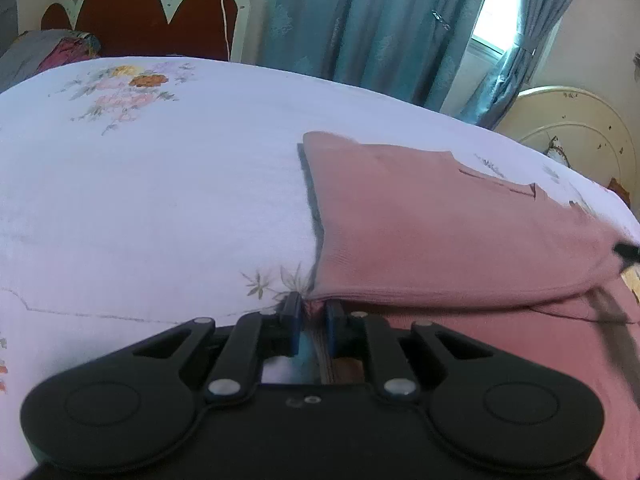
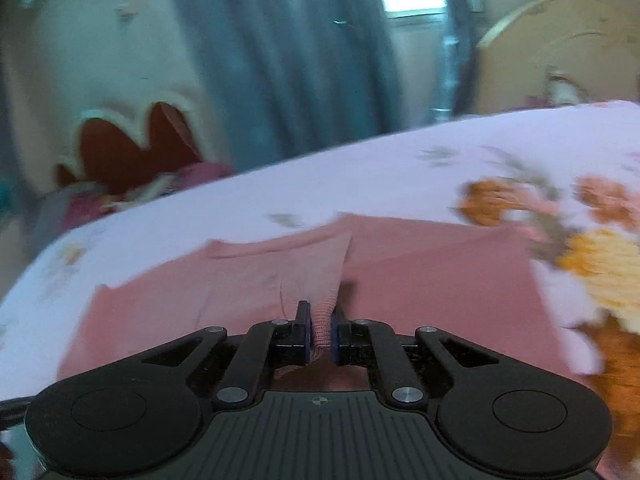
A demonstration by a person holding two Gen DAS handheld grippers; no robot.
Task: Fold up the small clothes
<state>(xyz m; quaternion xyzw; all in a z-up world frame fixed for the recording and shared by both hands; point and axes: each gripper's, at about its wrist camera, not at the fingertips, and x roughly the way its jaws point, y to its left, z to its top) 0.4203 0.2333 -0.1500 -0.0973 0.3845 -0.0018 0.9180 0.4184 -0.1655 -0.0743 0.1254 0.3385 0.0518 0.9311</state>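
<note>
A small pink knit garment [image 1: 440,232] lies on the white floral bedsheet [image 1: 160,184]. My left gripper [image 1: 312,312] is shut on the garment's near left corner and lifts its edge, so a fold runs across to the right. In the right wrist view the same pink garment [image 2: 432,280] spreads ahead. My right gripper [image 2: 322,328] is shut on a ribbed pinch of its near edge and holds it raised. The tip of the right gripper [image 1: 626,252] shows at the right edge of the left wrist view.
The bed has a red headboard with a white scalloped frame [image 1: 152,12] and a patterned pillow [image 1: 60,50] at its head. Blue curtains [image 1: 360,32] and a window stand behind. A cream round piece of furniture [image 1: 576,128] stands beside the bed.
</note>
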